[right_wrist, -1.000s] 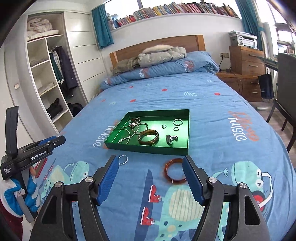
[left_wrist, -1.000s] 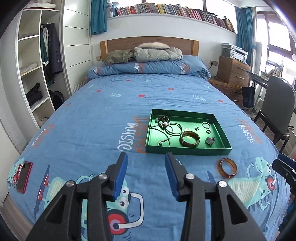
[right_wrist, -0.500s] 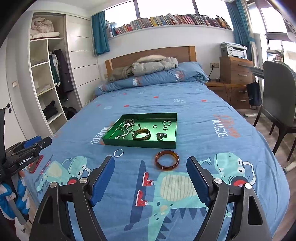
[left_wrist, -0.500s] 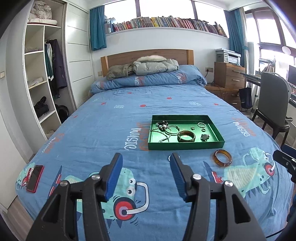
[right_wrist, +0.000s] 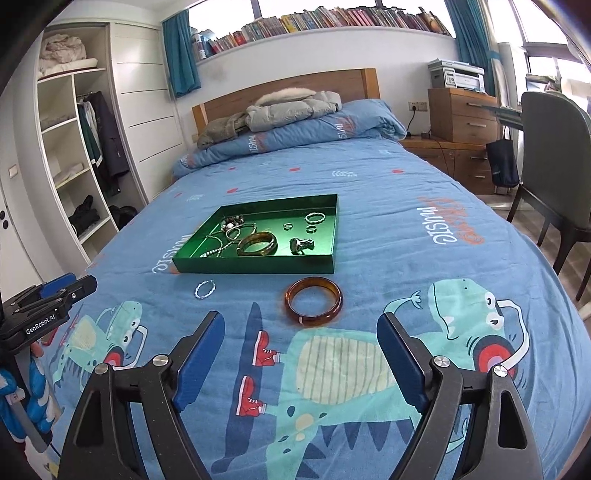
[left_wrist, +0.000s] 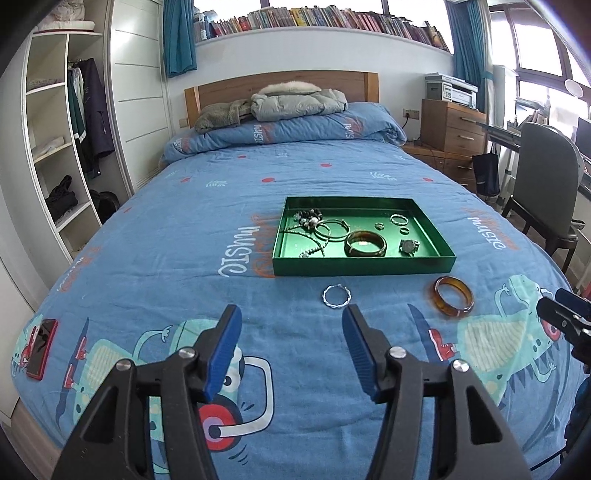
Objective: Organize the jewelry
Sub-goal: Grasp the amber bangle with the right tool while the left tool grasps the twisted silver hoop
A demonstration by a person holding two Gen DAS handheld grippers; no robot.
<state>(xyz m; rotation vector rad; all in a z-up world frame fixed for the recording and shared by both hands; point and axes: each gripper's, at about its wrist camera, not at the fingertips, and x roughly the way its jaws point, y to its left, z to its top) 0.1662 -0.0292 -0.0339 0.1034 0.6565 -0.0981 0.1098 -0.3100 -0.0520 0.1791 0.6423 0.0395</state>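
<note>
Both grippers, left and right, spread wide and empty; risk of pressing amber bangle into soft duvet, slipping near green tray.

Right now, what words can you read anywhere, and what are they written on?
"GenRobot.AI": white letters on the left hand-held gripper, seen from the right wrist.
"music": upside down on the bedspread beside the green tray, and again in orange and white to the tray's right.
"music": also on the folded quilt at the headboard.
Book spines on the shelf: too small to read.
Printer labels: too blurred.
</note>
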